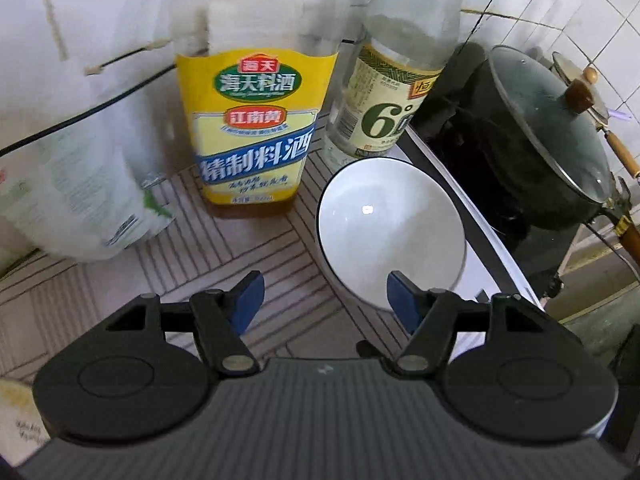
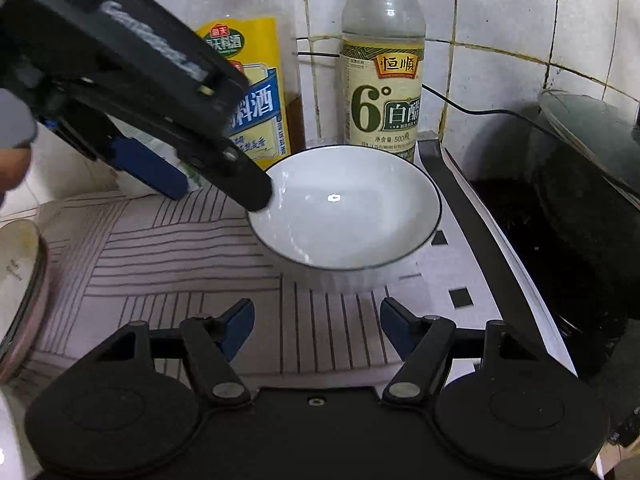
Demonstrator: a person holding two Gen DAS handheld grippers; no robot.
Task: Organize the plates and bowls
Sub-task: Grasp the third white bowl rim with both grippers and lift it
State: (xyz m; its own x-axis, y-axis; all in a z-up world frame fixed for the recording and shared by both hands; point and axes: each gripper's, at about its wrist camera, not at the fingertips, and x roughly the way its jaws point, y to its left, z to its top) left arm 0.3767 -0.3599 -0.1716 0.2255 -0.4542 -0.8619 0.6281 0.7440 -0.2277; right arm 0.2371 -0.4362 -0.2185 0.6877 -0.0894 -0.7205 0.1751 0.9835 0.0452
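The black lidded pot [image 1: 532,148] on the dark stove is the largest thing here and serves as the landmark; everything else lies to its left. Beside the stove's edge runs the grey line-patterned counter mat [image 2: 160,264], and at the back of it, against the tiled wall, stand 2 bottles: the yellow-labelled cooking-wine bottle [image 1: 256,128] farther from the pot and the clear white-vinegar bottle with a pale green label [image 1: 384,112] nearer it.

The task's thing, a white glazed ceramic bowl with a thin dark rim line and a fluted outer wall [image 2: 344,216], sits upright on the mat just in front of the vinegar bottle, partly on the white strip bordering the stove.

The left gripper [image 1: 324,300] hangs over the bowl's side away from the pot, jaws spread wide and holding nothing; in the right wrist view 1 finger seems to touch or overlap the rim, though contact is hard to confirm. The right gripper [image 2: 316,328] is also wide open and empty, near the bowl's front.

The bowl is probably stiff, fairly heavy, brittle and slick with glaze. The rim is the sensible hold: 1 pad inside, 1 on the fluted outside, where the ribs should help against slipping.
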